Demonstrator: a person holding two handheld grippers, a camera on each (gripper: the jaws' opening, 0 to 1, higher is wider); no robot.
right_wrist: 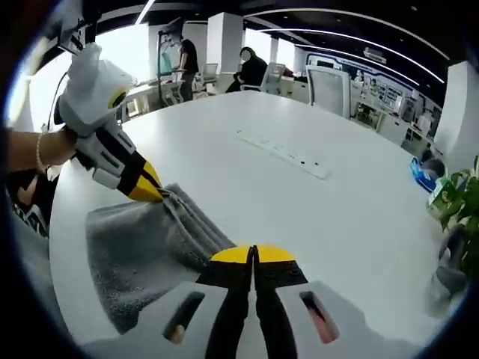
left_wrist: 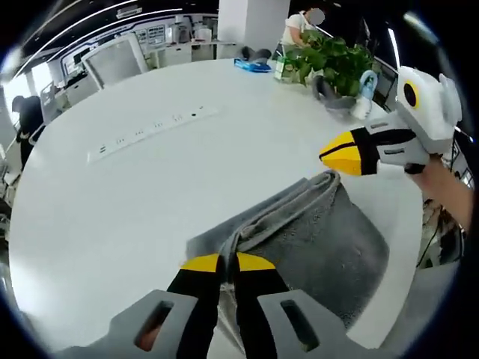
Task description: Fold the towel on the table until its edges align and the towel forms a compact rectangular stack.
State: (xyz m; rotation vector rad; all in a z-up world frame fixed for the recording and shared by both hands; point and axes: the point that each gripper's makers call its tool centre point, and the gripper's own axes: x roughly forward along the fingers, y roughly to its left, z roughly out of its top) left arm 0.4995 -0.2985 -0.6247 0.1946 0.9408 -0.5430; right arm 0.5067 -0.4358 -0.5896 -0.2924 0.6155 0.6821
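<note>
1. In the left gripper view, office desks and a white chair [left_wrist: 114, 58] stand beyond the far left edge of the round white table [left_wrist: 112, 202], with a person in dark clothes at the left rim.
2. A white power strip [left_wrist: 153, 129] lies flat on the table, beyond the towel and well apart from it. Its markings are too small to read.
3. The grey towel [left_wrist: 307, 239], folded over, lies on the table at its near edge. The left gripper [left_wrist: 228, 262] has its yellow-tipped jaws closed narrow on the towel's near corner.
4. Right of the power strip, at the far rim, sit a blue object [left_wrist: 252, 66] and a leafy potted plant [left_wrist: 333, 60].
5. The right gripper [left_wrist: 329, 155] enters from the right, its yellow tip just above the towel's far fold.
6. In the right gripper view, the right gripper [right_wrist: 253, 256] has its jaws pressed together on the towel edge; the left gripper pinches the other corner.
</note>
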